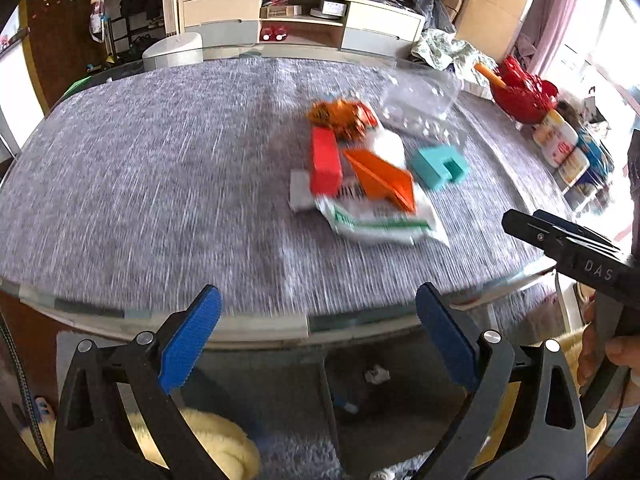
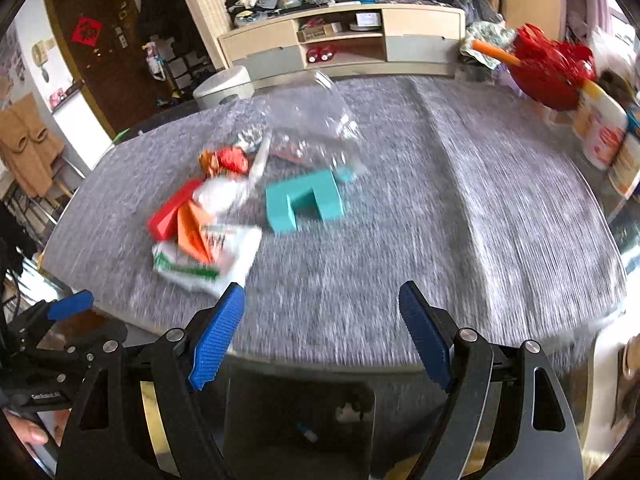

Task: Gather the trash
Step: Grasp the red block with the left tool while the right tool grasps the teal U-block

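Both views motion-blurred. Left gripper jaws wide, nothing between them, over the near table edge. Right gripper also spread wide and empty. Trash sits in one pile mid-table: white-green wrapper nearest, orange paper on it, red block touching, teal block just right, clear plastic tray at the far side.

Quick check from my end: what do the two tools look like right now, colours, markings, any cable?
Both match: the left tool and right tool each have black angular arms with silver pivot bolts and ribbed blue pads. White lettering marks both bodies, too partial to read. A braided black cable runs beside the left one. No sleeve shows.
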A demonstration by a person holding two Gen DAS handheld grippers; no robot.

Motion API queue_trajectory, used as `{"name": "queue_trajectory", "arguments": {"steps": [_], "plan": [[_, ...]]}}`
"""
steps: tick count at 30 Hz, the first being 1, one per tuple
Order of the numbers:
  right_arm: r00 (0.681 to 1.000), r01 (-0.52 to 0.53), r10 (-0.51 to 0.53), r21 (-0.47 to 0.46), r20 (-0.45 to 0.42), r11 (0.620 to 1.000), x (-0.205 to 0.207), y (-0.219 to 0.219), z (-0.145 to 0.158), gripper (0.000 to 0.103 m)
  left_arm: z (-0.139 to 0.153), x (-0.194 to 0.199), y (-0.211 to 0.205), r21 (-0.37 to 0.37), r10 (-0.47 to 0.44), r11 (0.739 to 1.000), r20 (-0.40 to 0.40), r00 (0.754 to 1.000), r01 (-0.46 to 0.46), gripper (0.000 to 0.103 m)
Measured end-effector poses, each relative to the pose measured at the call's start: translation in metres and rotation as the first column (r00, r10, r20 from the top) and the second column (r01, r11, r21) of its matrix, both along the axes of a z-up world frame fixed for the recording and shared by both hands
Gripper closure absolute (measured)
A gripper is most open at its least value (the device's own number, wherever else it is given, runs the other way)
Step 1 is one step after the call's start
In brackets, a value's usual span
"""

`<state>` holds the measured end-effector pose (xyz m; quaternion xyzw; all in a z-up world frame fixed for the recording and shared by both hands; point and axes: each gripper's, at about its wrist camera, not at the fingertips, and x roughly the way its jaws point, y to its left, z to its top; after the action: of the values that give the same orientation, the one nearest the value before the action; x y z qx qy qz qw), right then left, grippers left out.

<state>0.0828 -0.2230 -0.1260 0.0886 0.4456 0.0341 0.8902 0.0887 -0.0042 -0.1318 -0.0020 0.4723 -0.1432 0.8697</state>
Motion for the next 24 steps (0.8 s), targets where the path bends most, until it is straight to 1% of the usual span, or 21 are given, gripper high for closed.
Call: {"name": "queue_trajectory", "arguments": {"steps": [2,4,6,8,9,12,13,14,20,23,24], "plan": [[1.000,-0.008,0.008,-0.001,-0.002,1.000,0.015,0.003,-0.003,0.023,0.000,0.014,-0.001,0.000,0.001,1.000,-0.001,1.000,-0.001,0.021],[1.000,-0.015,0.015,0.001,-0.010,1.000,0.028,0.005,-0.008,0.023,-0.002,0.023,-0.002,-0.002,-0.002,1.000,-0.005,1.000,0.002,0.026],[1.000,-0.021,0.021,-0.002,-0.021,1.000,0.039,0.006,-0.014,0.023,-0.002,0.034,-0.005,-0.001,-0.008,1.000,0.000,1.000,0.008,0.030],[0.999,-0.026,0.026,-0.009,-0.027,1.000,0.046,0.008,-0.017,0.023,-0.001,0.042,-0.009,0.001,-0.022,1.000,0.005,1.000,0.022,0.037],[0.999,-0.027,0.027,-0.011,-0.028,1.000,0.048,0.008,-0.019,0.023,-0.001,0.046,-0.012,0.005,-0.030,1.000,0.009,1.000,0.030,0.039],[0.999,-0.034,0.034,-0.010,-0.034,0.999,0.055,0.008,-0.023,0.023,-0.003,0.058,-0.020,0.007,-0.049,0.999,0.006,0.999,0.049,0.051],[0.999,-0.034,0.034,-0.011,-0.035,0.999,0.058,0.008,-0.024,0.023,-0.004,0.061,-0.021,0.008,-0.054,0.999,0.005,0.999,0.054,0.057],[0.999,-0.035,0.034,-0.010,-0.035,0.999,0.060,0.009,-0.025,0.023,-0.005,0.064,-0.024,0.013,-0.060,0.998,0.005,0.998,0.059,0.061],[0.998,-0.052,0.051,-0.037,-0.038,0.998,0.070,0.014,-0.032,0.023,-0.013,0.077,-0.037,0.033,-0.092,0.995,-0.003,0.996,0.092,0.073],[0.998,-0.052,0.050,-0.056,-0.027,0.997,0.074,0.016,-0.033,0.025,-0.017,0.084,-0.039,0.025,-0.096,0.995,-0.010,0.995,0.096,0.073],[0.999,-0.050,0.048,-0.064,-0.023,0.997,0.075,0.016,-0.033,0.028,-0.018,0.086,-0.039,0.023,-0.098,0.995,-0.009,0.995,0.098,0.073]]}}
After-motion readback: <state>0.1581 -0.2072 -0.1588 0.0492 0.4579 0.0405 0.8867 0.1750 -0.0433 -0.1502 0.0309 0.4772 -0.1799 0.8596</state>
